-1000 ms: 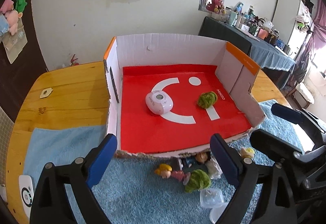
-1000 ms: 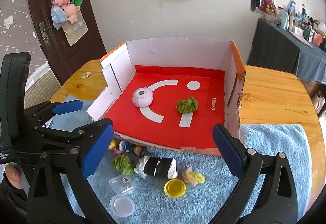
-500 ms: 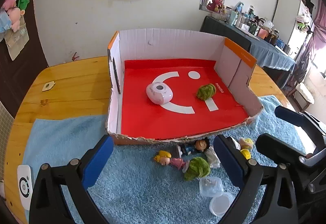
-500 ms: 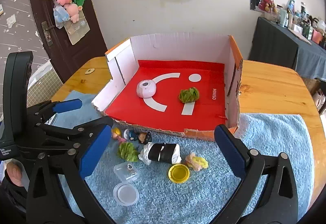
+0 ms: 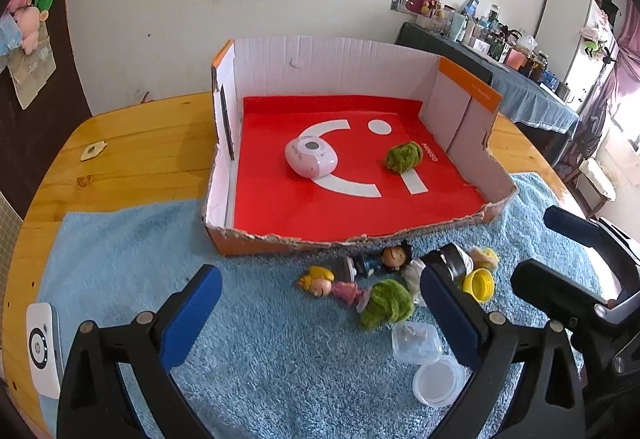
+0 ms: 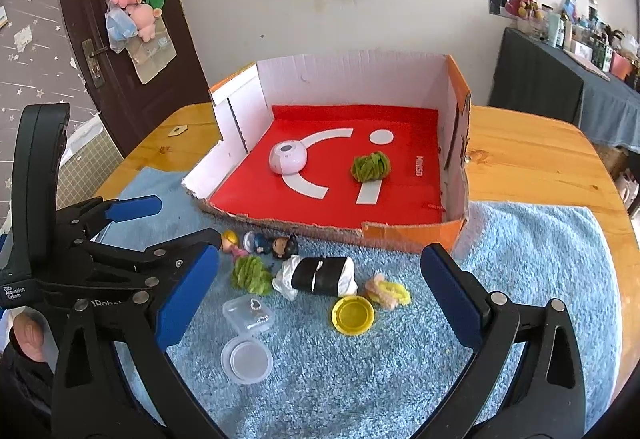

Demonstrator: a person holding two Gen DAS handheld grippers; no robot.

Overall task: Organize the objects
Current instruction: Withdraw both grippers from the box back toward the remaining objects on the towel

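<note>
Both grippers have drawn back from the box; left gripper and right gripper stand spread, empty. Approach 1 toy squarely, the blonde doll near the box's front edge.

box low torn front wall open to reach over; toys crowd towel before it.

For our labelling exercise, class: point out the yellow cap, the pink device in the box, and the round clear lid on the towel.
Yellow cap (image 6: 353,315), right wrist view, on its inner face.
Pink device (image 5: 311,160), left wrist view, on its top shell.
Clear lid (image 6: 247,360), right wrist view, on its centre.
</note>
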